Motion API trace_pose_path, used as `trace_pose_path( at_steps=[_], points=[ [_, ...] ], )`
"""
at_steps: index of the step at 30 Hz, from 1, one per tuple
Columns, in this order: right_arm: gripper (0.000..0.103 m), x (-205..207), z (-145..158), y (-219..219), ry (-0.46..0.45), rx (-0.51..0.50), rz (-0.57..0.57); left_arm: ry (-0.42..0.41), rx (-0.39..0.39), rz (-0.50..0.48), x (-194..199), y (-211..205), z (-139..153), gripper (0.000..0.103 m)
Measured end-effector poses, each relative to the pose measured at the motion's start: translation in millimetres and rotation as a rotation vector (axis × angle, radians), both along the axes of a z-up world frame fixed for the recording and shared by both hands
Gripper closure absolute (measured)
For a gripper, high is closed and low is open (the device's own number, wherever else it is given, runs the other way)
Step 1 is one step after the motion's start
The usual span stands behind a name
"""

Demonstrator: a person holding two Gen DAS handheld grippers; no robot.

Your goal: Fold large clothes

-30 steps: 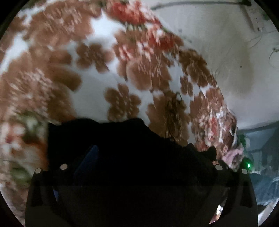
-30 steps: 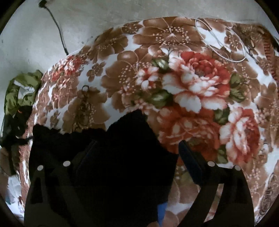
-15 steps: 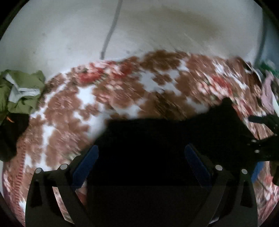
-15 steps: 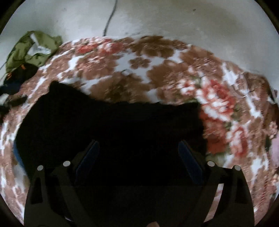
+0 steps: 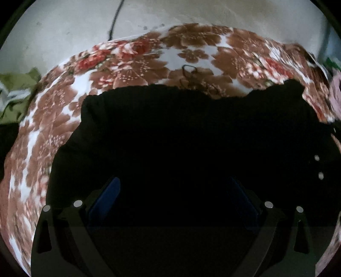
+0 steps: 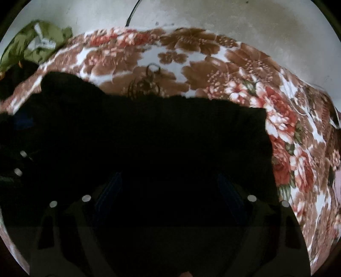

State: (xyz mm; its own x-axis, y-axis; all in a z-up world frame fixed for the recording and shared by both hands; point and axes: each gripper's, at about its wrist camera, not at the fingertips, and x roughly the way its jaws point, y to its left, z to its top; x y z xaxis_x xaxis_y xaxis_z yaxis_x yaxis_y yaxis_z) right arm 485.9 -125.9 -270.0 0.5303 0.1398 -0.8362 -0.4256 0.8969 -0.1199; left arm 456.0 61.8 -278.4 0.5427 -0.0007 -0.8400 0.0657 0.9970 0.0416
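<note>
Two pairs of tongs hang over a black garment (image 5: 181, 132). The left tongs (image 5: 173, 191) stand wide, pressing nothing. The right tongs (image 6: 169, 187) are wide too, jaws closing, cloth beneath them ungripped. That garment lies spread on a floral blanket (image 6: 213, 64), whose far edge meets pale floor (image 6: 234, 19); green clothing (image 6: 40, 42) sits at its far left corner.

2 grippers angled down, jaws wide

Left black two-finger gripper (image 5: 173, 191) stands spread; right black two-finger gripper (image 6: 169, 187) is closing, pads clear of contact.
</note>
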Motion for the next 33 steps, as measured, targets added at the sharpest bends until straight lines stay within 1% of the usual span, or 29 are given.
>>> trace_pose_path(
  at_steps=[2,5,7,8,9,11,14,16,17,18,19,20,22,23,24,27,28,30,33],
  points=[
    [0.017,1.8,-5.7,-0.9,0.000,-0.007,0.022,-0.006,0.030,-0.042,-0.4,0.8,-4.8,0.004],
    [0.012,2.1,-8.7,-5.7,-0.032,-0.027,0.051,-0.033,0.054,-0.088,-2.5,5.7,-4.7,0.004],
    [0.011,3.0,-10.3,-14.9,-0.049,-0.040,0.046,-0.049,0.076,-0.110,-2.7,7.2,-2.7,0.004],
    [0.010,3.9,-11.2,-21.2,-0.042,-0.030,0.042,-0.060,0.086,-0.119,-3.9,8.4,-1.3,0.004],
    [0.010,5.2,-11.8,-27.4,-0.035,-0.028,0.039,-0.063,0.087,-0.119,-3.6,9.4,-0.2,0.004],
    [0.010,5.6,-10.5,-39.9,-0.054,-0.052,0.029,-0.077,0.077,-0.100,-4.2,14.6,5.2,0.004],
    [0.010,7.3,-9.9,-59.9,-0.077,-0.106,-0.001,-0.082,0.101,-0.082,-5.1,21.0,9.9,0.004],
    [0.008,11.6,-12.4,-78.6,-0.051,-0.102,-0.038,-0.082,0.126,-0.034,-6.0,31.7,14.4,0.004],
    [0.008,13.1,-14.2,-86.3,-0.039,-0.111,-0.051,-0.087,0.158,0.021,-7.0,41.1,17.1,0.004],
    [0.007,13.8,-14.9,-90.9,-0.035,-0.121,-0.059,-0.089,0.168,0.069,-8.9,53.0,19.8,0.004],
    [0.007,13.9,-14.3,-96.6,-0.035,-0.131,-0.066,-0.082,0.174,0.101,-10.0,61.5,21.2,0.004],
    [0.007,14.0,-12.7,-100.0,-0.037,-0.140,-0.072,-0.056,0.205,0.149,-12.2,75.4,21.5,0.006],
    [0.007,12.7,-3.7,-107.1,-0.054,-0.174,-0.105,-0.027,0.253,0.208,-20.2,93.1,24.8,0.006],
    [0.007,10.9,3.9,-111.8,-0.071,-0.189,-0.129,-0.033,0.248,0.238,-29.5,100.8,32.5,0.006],
    [0.007,8.9,9.1,-115.3,-0.073,-0.179,-0.140,-0.051,0.226,0.258,-40.5,105.7,41.9,0.006],
    [0.007,-6.0,31.7,-122.1,-0.051,-0.089,-0.155,-0.084,0.151,0.289,-76.8,111.7,65.4,0.006],
    [0.007,-10.7,36.6,-119.6,-0.052,-0.086,-0.150,-0.092,0.115,0.291,-92.9,110.9,72.3,0.006],
    [0.007,-24.7,47.8,-112.7,-0.055,-0.081,-0.134,-0.104,0.067,0.304,-121.4,107.6,78.6,0.006],
    [0.007,-55.7,66.3,-97.2,-0.043,-0.034,-0.123,-0.097,0.014,0.316,-161.5,94.3,80.9,0.006]
  ],
)
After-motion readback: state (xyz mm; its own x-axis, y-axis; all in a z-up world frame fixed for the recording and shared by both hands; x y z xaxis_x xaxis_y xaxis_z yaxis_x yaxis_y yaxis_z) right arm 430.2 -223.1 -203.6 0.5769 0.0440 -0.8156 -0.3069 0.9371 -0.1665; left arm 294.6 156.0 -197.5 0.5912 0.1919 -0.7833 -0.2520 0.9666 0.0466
